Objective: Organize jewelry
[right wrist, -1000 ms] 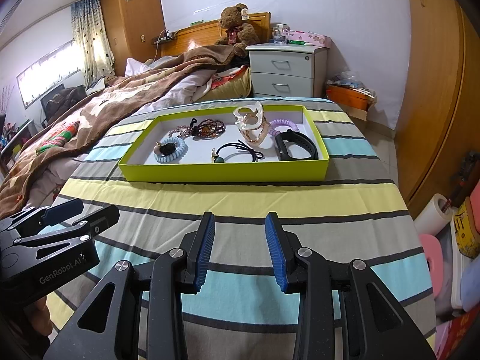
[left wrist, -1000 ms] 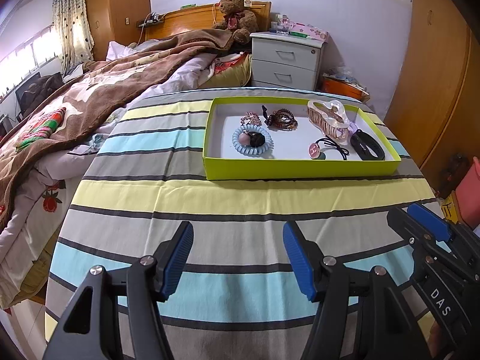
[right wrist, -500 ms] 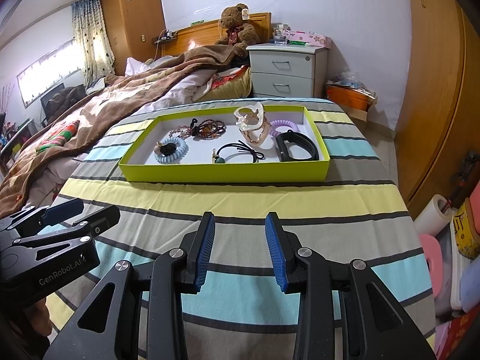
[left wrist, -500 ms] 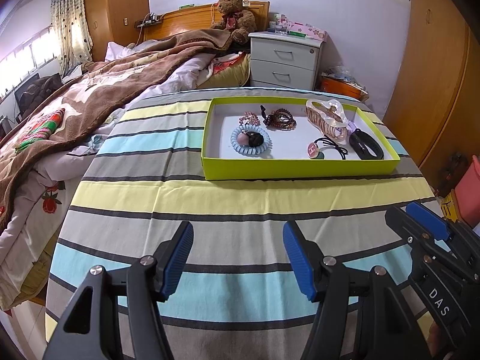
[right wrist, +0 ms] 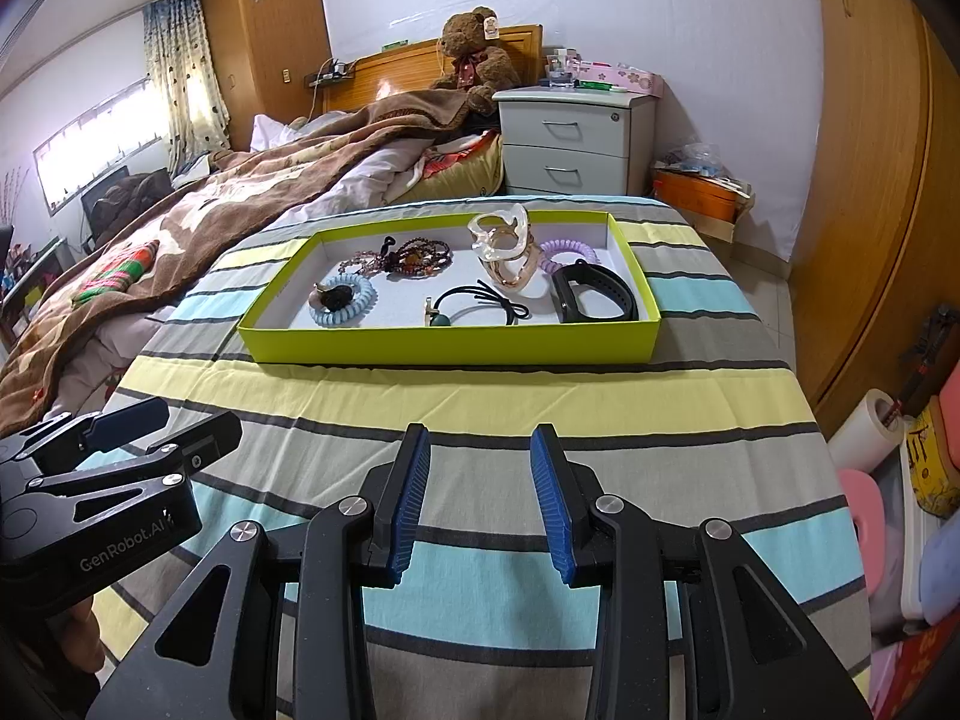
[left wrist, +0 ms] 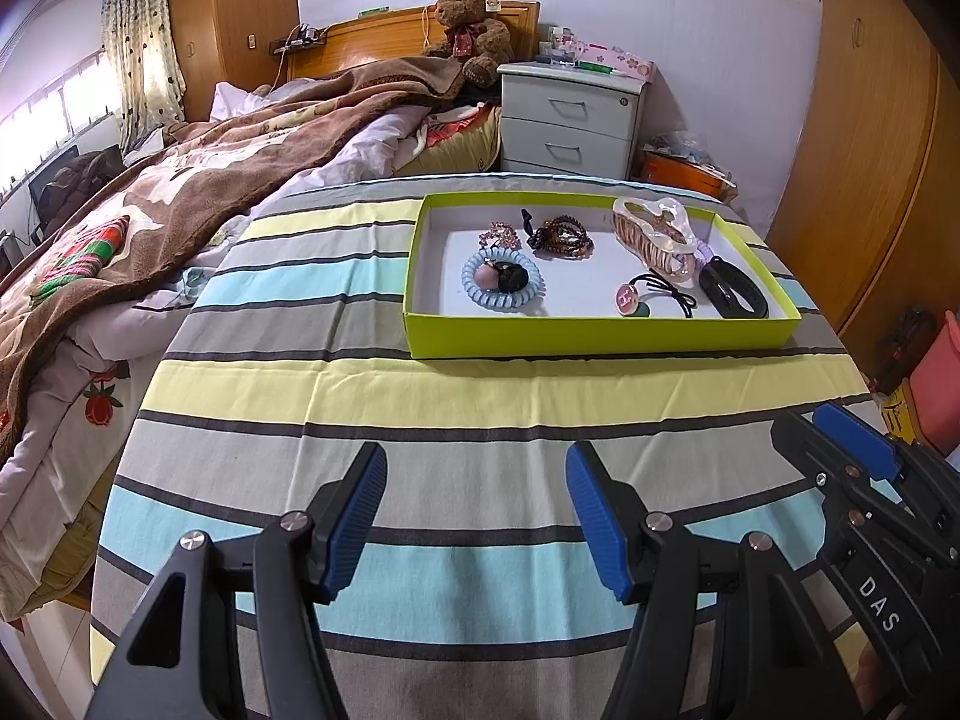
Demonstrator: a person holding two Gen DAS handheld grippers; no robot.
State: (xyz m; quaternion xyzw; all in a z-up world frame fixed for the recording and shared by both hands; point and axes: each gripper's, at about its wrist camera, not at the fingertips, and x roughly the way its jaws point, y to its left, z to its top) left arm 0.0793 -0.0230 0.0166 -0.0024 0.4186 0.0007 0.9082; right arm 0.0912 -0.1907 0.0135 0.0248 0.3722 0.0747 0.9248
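Inside the shallow lime-green cardboard tray (right wrist: 444, 345) on the striped cloth-covered surface (right wrist: 468, 396): a light, springy pale-blue coil hair tie (right wrist: 345, 300), limp beaded bracelets (right wrist: 420, 258), a stiff, likely brittle translucent claw clip (right wrist: 504, 246), a thin black elastic (right wrist: 480, 303) and a black rubbery band (right wrist: 591, 297). Probably best pinched across one strand or rim; slippery clip by its spine. Well short of the tray, left tool (left wrist: 474, 510) and right tool (right wrist: 480, 498) both parted, gripping nothing.

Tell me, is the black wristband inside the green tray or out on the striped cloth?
Inside. The black wristband lies on the white floor of the green tray, at its right end.
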